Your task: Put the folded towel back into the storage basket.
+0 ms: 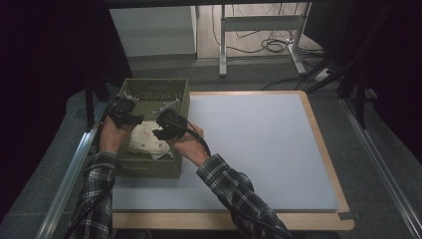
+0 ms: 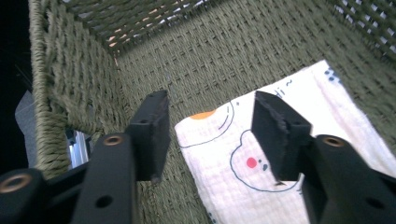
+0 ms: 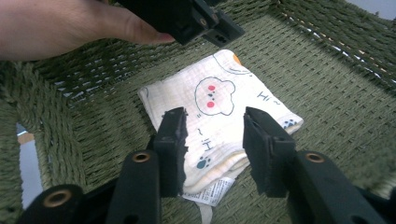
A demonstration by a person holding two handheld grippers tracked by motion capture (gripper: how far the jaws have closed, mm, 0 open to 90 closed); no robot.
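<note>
— What colour is the woven basket?
— Olive green. The folded cloth inside is cream, printed with bear faces with red cheeks, dark paw prints and an orange patch
— The sleeves?
— Black-and-white plaid, over a pale blue-grey table mat

A pale blue-grey mat covers the wood-edged worktop. Beyond its far edge, a white metal frame stands on grey floor among black cables. Dark curtains flank both sides.
</note>
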